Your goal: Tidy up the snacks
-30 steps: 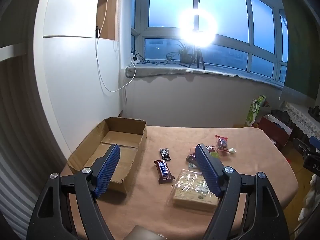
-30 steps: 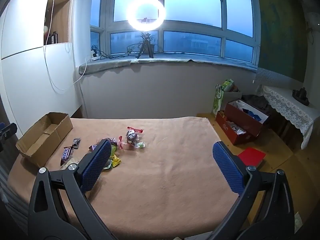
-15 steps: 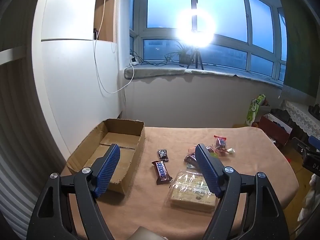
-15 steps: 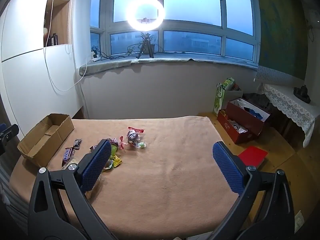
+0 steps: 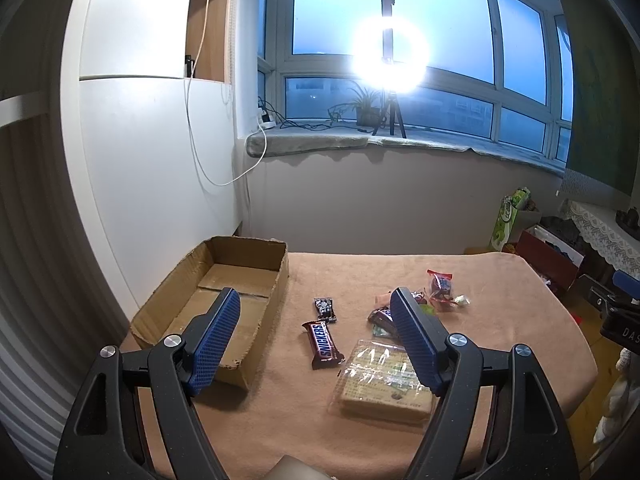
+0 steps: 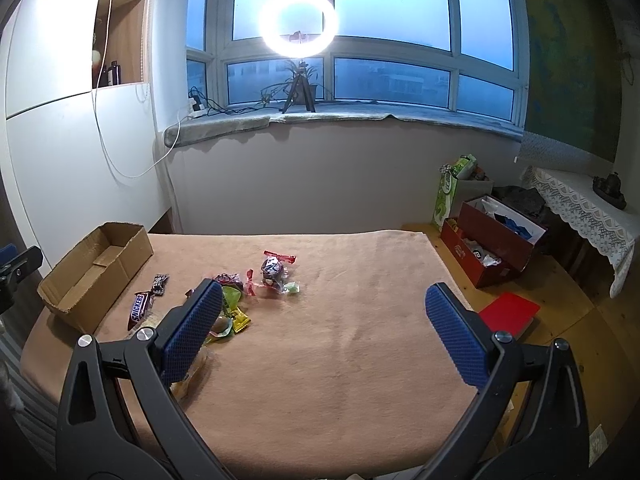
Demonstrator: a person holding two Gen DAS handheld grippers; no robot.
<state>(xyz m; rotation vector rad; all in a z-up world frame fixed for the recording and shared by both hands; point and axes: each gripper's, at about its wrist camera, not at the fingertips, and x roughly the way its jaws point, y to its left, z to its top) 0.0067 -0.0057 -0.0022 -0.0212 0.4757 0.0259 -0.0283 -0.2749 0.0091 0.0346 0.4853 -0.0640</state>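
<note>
Cardboard box (image 5: 224,284) at far left of the tan-covered table (image 5: 500,280), open-topped, nothing visible inside. Left gripper (image 5: 316,340) hovers above the table near the box's near end, fingers spread wide, nothing held. Just right of the box: a small dark packet (image 5: 325,309), then a Snickers bar (image 5: 323,343) close beside it. Next, a clear-wrapped tray pack (image 5: 384,376) at the near edge, partly behind the left gripper's right finger. Beyond it a loose cluster of small wrapped sweets (image 6: 236,300), ending with a red-sealed candy bag (image 6: 274,268). Right gripper (image 6: 324,332) is over bare cloth right of the cluster, fingers also wide apart and empty.

Risks, as I judge them: thin flat wrappers lying on soft cloth may slip out of a pinch or drag the cloth along. The crowded sweets could come up two at once or scatter. The tray pack's slick film may slide.

Legible writing: "SNICKERS" on the bar. Print on the tray pack too small to read.
</note>
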